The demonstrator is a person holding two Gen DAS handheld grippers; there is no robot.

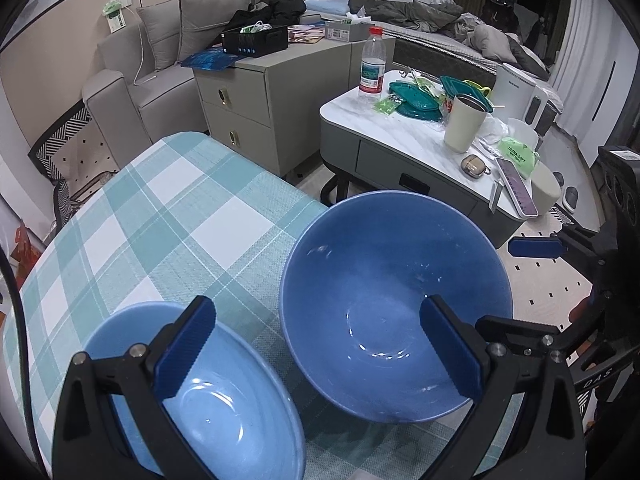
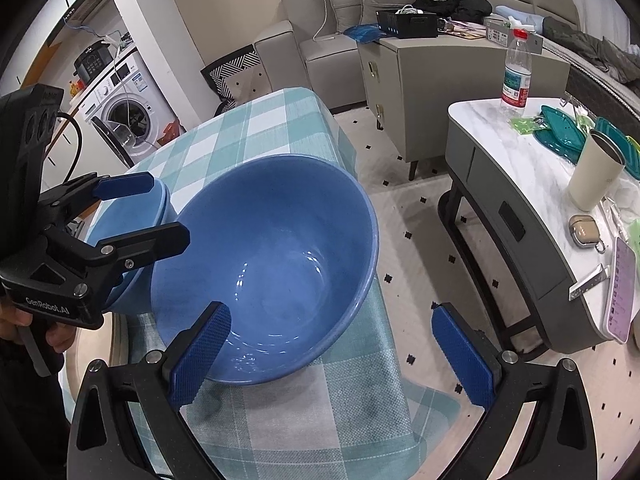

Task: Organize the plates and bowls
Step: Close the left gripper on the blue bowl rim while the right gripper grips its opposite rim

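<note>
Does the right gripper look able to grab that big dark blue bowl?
Probably yes: the right gripper is open at the large dark blue bowl, one finger over its near rim, nothing between.

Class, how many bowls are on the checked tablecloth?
2. The large dark blue bowl sits near the table's right edge; the light blue bowl sits beside it, left. No others show.
</note>
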